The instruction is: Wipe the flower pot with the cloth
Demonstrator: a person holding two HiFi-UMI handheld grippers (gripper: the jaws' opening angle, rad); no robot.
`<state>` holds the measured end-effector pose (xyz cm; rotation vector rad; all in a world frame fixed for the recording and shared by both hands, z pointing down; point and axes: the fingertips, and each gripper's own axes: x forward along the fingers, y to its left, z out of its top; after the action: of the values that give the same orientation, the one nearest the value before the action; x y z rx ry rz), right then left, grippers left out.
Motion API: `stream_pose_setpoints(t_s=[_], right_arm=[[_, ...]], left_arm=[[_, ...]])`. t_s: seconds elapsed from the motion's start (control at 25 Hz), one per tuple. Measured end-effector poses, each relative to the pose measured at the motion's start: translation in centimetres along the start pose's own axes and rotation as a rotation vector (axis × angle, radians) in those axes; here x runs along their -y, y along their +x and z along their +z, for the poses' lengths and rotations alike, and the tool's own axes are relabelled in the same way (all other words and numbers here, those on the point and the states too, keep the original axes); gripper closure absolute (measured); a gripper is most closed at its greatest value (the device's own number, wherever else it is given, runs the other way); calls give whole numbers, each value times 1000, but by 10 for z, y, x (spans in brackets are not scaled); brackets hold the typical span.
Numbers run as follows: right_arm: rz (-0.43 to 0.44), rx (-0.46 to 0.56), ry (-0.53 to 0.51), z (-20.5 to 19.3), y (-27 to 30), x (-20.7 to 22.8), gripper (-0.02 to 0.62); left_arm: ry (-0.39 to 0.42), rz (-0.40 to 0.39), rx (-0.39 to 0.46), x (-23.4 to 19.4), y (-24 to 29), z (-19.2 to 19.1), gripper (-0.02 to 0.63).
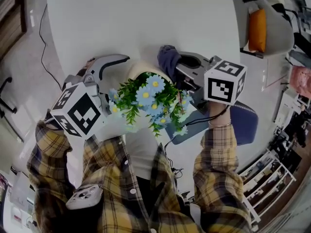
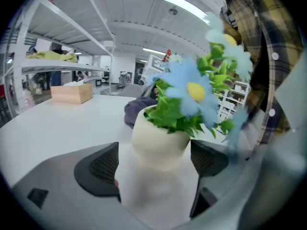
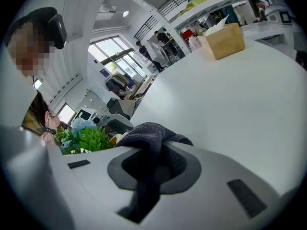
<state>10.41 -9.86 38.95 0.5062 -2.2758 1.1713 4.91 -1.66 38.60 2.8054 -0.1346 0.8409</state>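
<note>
Bracketing the cream flower pot [image 2: 160,145] with the left gripper [image 2: 154,163] — jaws released and spread wide, leaving a sliver of white surface [image 1: 146,18] showing beside the left pad and crowding close to the pot on the other side. Standing upright on that surface near its front edge, just ahead of the plaid shirt [image 1: 121,178], and brimming with green leaves and pale blue flowers [image 1: 154,84]. Clenching the dark cloth [image 3: 148,133] in the right gripper [image 3: 153,164], jaws grasping a bunched fold, with one loose end spilling out ahead and another trailing back between them. Holding that cloth just beside the pot's rim on the far right in the head view — touching or not, hard to tell. Sitting well back on the surface, a tan box [image 2: 71,93].
</note>
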Motion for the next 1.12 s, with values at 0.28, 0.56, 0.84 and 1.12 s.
stream_pose_setpoints(t_s=[0.28,0.56,0.84,1.12], right_arm=[[-126,132,100,-14,-22,1,563],[-223,240,192,-31,-20,-9,563],[-271,296,291,-48,-23,-17,563],[-241,262,255,-57,-14,-35,563]], left_arm=[[-263,328,22,3,-22,-21,141],[-389,438,107,42,-30,-22,141],[-405,512,178,50,-17,-7,141],[-368,507,178,48,-13,-6,141]])
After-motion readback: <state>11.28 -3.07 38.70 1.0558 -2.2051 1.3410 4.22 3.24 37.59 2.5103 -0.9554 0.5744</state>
